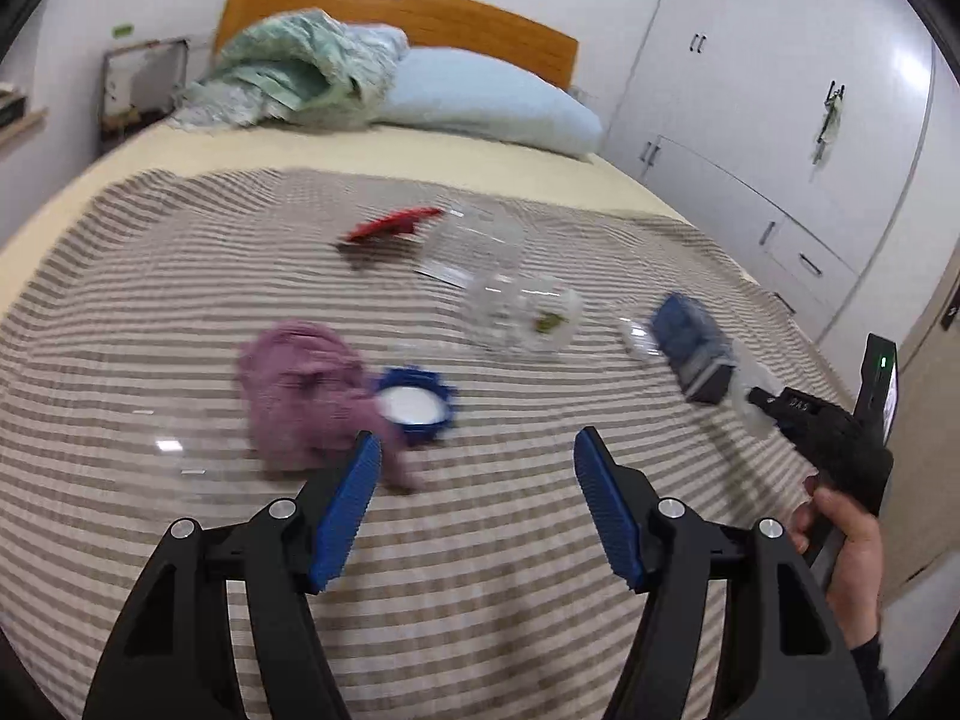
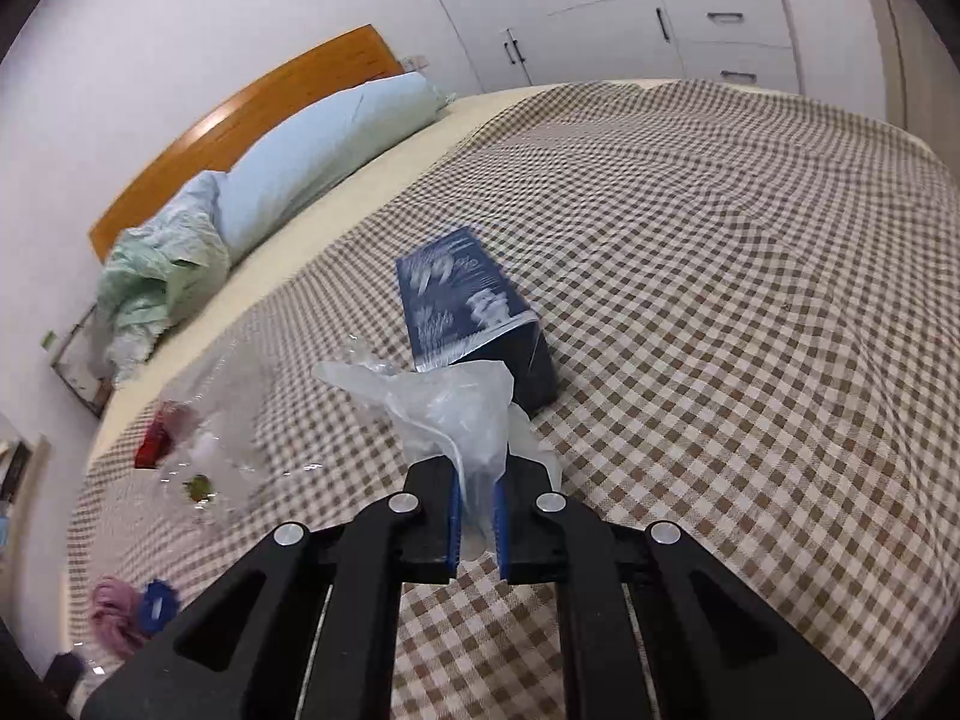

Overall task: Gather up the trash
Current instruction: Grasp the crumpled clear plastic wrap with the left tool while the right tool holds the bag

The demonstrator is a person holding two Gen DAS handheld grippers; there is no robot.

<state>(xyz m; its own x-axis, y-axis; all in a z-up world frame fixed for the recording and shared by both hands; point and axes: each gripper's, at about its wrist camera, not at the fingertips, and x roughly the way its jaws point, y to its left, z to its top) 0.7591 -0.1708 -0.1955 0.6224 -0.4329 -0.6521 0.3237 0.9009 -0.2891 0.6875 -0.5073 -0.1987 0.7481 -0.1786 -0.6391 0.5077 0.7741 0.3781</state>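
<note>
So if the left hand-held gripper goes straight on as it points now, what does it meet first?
Probably the bare checked bedspread just ahead of the open left hand-held gripper; farther along lies crumpled clear plastic packaging. Depth is unclear.

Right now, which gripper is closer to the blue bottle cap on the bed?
Left. The left gripper hangs open just short of the blue cap, beside the purple cloth. The right gripper, shut on a clear plastic bag, is off by the dark blue box.
</note>
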